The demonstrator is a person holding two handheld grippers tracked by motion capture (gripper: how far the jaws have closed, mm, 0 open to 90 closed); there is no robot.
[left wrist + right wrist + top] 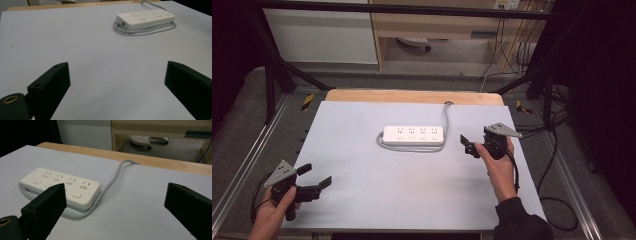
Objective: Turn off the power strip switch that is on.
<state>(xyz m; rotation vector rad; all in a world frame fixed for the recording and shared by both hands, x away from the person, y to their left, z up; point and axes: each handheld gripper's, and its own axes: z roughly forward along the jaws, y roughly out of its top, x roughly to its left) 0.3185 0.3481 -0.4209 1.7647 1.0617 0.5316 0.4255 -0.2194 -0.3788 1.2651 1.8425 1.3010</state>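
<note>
i found the white power strip point(413, 135) lying flat near the middle of the grey table point(362, 195), its grey cable point(445, 116) looped round it and running off the far edge. my left gripper point(318, 178) sat at the near left corner, jaws spread wide and empty. my right gripper point(466, 145) hung just right of the strip, jaws likewise apart, touching nothing.
</note>
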